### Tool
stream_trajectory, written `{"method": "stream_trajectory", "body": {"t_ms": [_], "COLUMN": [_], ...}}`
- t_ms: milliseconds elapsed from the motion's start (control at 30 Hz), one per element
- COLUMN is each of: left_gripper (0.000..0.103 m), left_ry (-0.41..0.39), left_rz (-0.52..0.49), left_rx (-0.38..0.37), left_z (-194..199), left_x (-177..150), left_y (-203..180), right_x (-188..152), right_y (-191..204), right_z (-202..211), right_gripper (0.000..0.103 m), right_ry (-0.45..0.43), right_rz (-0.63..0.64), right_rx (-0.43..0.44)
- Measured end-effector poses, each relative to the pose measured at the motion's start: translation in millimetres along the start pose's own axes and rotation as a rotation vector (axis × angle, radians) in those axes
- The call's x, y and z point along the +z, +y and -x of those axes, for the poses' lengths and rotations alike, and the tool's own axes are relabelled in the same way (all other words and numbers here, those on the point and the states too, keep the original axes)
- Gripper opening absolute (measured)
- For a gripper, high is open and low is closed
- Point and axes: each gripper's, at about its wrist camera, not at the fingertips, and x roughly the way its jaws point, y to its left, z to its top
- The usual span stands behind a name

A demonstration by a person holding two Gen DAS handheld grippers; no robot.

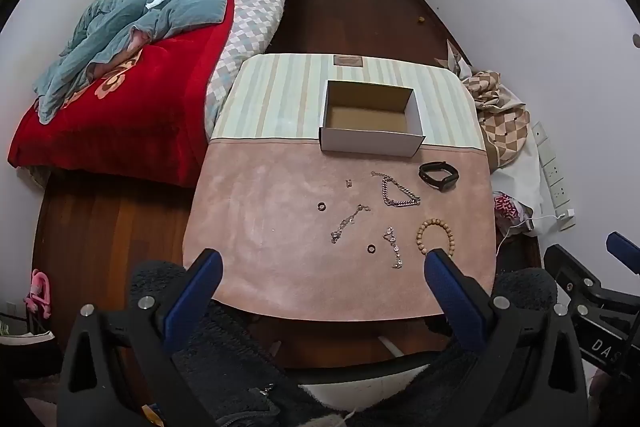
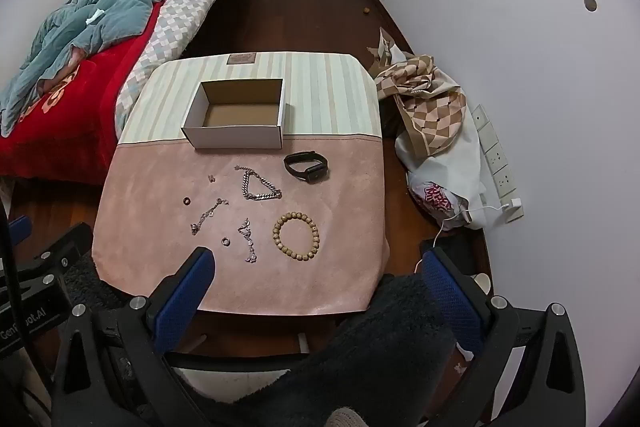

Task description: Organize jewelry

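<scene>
Left wrist view: the left tool (image 1: 324, 267) hangs over the desk's (image 1: 256, 211) near edge, jaws wide apart and empty. Jewelry (image 1: 400, 191) lies scattered on the pink half; an open box (image 1: 370, 137) sits mid-desk. A bed (image 1: 132, 99) stands left.

Right wrist view: the right tool (image 2: 316, 267), likewise spread and empty, faces the bead bracelet (image 2: 296, 235) near the near edge.

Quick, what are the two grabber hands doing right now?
Left gripper: jaws open, holding nothing.
Right gripper: jaws open, holding nothing.
</scene>
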Motion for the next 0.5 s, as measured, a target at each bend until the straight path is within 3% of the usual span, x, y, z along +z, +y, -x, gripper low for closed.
{"method": "stream_trajectory", "body": {"t_ms": [500], "left_gripper": [0.103], "left_ry": [-0.014], "left_rz": [-0.011], "left_rx": [0.011], "left_z": [8.1], "left_x": [-4.6], "left_y": [-3.1], "right_x": [-0.6], "right_y": [-0.2], "right_z": [2.6], "right_gripper": [0.103], "right_ry": [-0.005], "right_rz": [-0.002], "right_rx": [0.003]}}
